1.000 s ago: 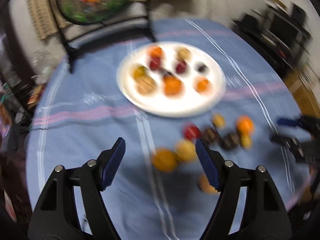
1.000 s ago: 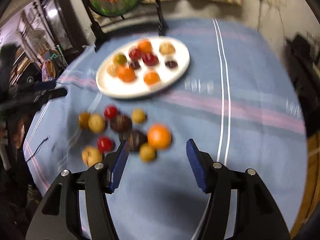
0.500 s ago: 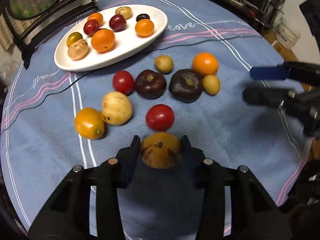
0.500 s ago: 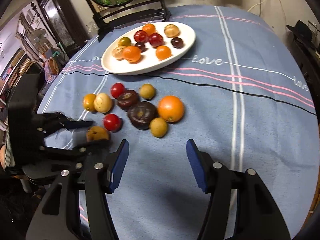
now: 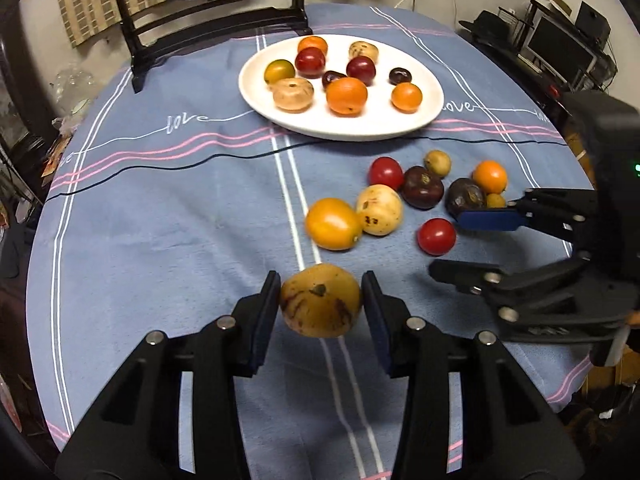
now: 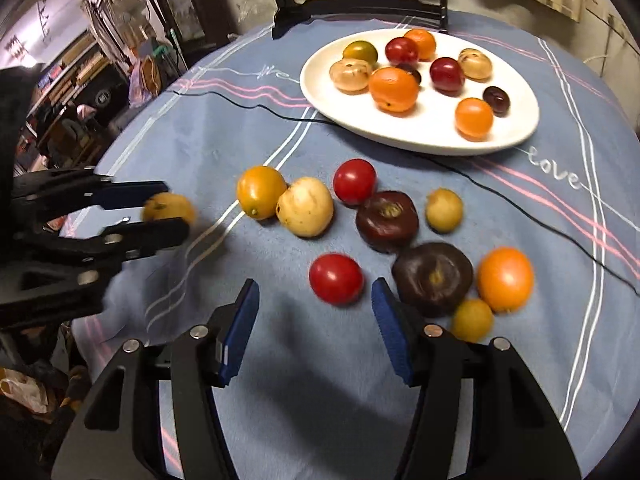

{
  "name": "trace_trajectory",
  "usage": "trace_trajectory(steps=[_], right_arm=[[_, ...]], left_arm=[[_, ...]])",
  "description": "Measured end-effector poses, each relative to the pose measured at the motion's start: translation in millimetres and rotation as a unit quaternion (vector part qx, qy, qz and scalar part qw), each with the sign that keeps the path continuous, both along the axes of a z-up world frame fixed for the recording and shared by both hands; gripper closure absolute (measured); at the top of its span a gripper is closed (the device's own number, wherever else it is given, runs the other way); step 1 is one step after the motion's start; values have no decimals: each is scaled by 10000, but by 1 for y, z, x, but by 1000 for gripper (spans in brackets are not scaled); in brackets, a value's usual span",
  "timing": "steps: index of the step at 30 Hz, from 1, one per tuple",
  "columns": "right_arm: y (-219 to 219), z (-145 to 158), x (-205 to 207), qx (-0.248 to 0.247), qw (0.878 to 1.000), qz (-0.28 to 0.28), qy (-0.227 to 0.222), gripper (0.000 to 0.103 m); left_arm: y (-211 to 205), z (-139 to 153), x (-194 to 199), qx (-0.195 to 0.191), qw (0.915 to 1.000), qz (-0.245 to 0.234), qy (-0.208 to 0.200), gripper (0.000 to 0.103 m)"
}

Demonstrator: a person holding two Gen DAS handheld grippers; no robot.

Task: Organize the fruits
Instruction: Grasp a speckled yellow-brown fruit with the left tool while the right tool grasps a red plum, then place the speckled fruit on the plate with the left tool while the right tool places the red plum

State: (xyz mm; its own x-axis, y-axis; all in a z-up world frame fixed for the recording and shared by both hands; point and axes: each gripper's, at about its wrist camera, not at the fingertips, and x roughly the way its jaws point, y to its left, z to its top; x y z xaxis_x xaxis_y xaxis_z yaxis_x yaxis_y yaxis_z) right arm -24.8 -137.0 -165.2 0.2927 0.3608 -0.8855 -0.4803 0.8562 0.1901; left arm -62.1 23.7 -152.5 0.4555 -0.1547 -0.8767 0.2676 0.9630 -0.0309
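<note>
Since half a second ago, the left gripper (image 5: 321, 312) has carried its speckled yellow-brown fruit (image 5: 320, 306) up off the blue tablecloth (image 5: 172, 216); the fruit, which then sat low between the fingers near the cloth, now hangs pinched between both pads with the cloth well beneath it. The right gripper (image 6: 316, 328) has meanwhile come in toward the loose fruit, its fingers spread wide and holding nothing, with the nearer red tomato (image 6: 336, 279) just ahead of the gap.

Taking the white plate (image 5: 352, 130) as landmark: the held fruit is the thing farthest on the near side of it. Between it and the plate lie the orange-yellow tomato (image 5: 333, 223) touching a pale spotted fruit (image 5: 379, 209), then a second red tomato (image 5: 385, 173), two dark purple fruits (image 5: 422, 187), a small yellow-green one (image 5: 438, 163) and an orange one (image 5: 490, 177). On the plate itself nine fruits already rest.

Judging by this, one pick is done and the carry to the plate is next; free plate surface shows along its near rim. About nine loose fruits remain, so the sorting looks roughly half finished.
</note>
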Motion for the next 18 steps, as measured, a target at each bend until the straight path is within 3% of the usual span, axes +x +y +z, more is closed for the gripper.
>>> trace_trajectory(steps=[6, 10, 18], right_arm=[[5, -7, 8, -246, 9995, 180, -65, 71], [-7, 2, 1, -97, 9997, 217, 14, 72], [-46, 44, 5, 401, 9981, -406, -221, 72]], left_arm=[[7, 0, -1, -56, 9999, 94, 48, 61], [6, 4, 2, -101, 9999, 44, -16, 61], [-15, 33, 25, -296, 9986, -254, -363, 61]])
